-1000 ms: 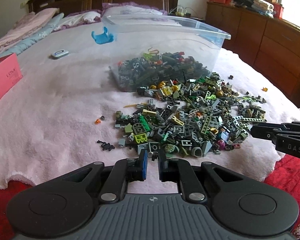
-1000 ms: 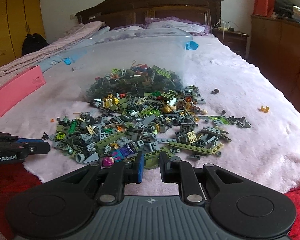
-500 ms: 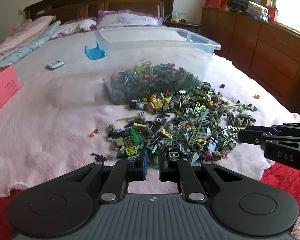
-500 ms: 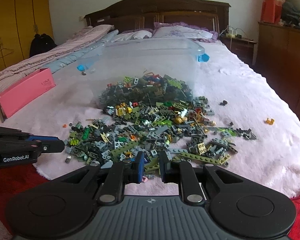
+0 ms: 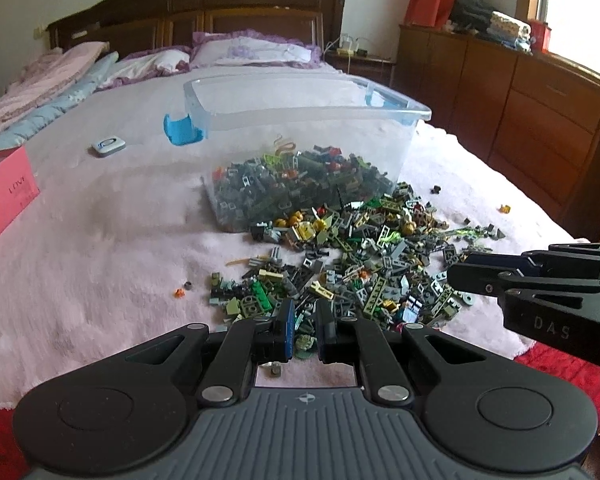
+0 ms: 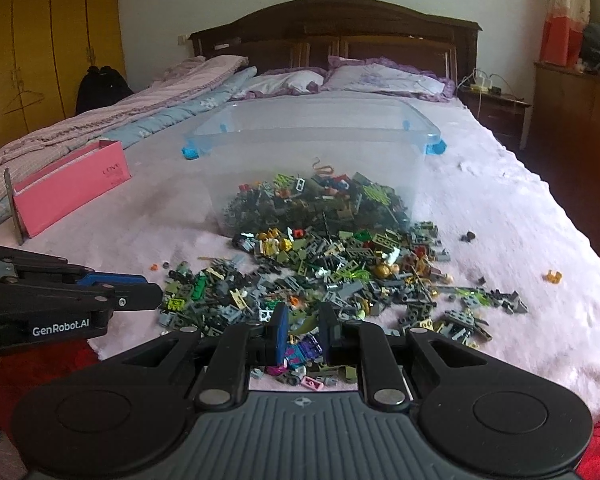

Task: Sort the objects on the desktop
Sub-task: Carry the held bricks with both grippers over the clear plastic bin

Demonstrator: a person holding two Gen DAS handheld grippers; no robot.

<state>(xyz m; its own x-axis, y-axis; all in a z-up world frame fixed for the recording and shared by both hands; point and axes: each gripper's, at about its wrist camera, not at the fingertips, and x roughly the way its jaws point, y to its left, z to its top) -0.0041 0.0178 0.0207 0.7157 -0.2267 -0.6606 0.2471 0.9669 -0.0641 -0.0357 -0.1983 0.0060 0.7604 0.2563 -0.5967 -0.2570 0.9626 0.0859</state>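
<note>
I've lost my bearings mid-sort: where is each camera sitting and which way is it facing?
Left wrist: on the left hand-held gripper, facing the headboard over the brick pile and clear bin; right hand-held gripper enters at right.
Right wrist: on the right hand-held gripper, same heading; left hand-held gripper enters at left.
Shared: pile, bin, pink box.

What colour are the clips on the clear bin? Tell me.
Blue clips on the clear bin; clearest in the left wrist view.
</note>
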